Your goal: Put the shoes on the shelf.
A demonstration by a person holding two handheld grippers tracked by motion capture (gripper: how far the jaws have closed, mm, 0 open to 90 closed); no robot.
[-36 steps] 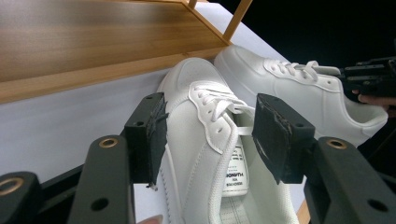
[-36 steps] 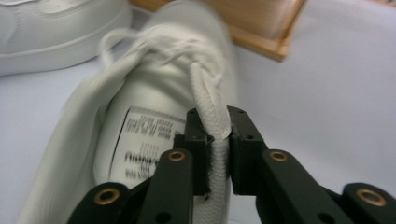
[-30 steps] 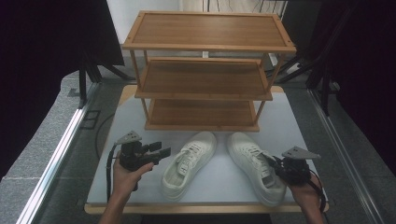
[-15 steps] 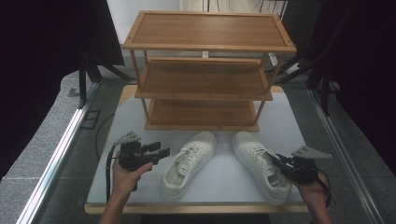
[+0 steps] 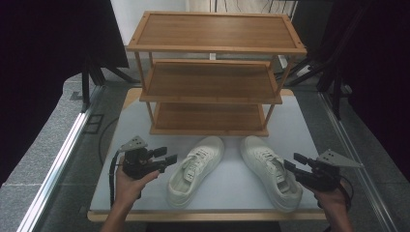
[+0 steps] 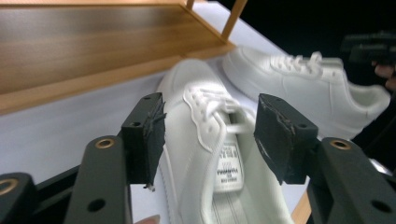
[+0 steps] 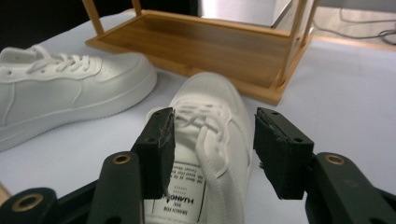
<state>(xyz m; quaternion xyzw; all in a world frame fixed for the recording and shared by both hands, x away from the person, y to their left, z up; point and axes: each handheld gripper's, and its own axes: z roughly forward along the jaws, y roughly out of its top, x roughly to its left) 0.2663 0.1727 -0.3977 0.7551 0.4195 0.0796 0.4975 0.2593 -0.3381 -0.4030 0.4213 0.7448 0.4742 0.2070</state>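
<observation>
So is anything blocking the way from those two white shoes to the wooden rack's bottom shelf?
Nothing visible. Both white lace-up sneakers sit toe-first before the bamboo rack's bare bottom shelf, with only open white tabletop between.

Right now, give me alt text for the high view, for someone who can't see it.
Two white sneakers, the left sneaker and the right sneaker, lie on a pale table before an empty three-tier wooden rack. A hand-held left gripper and right gripper flank them, jaws open.
</observation>
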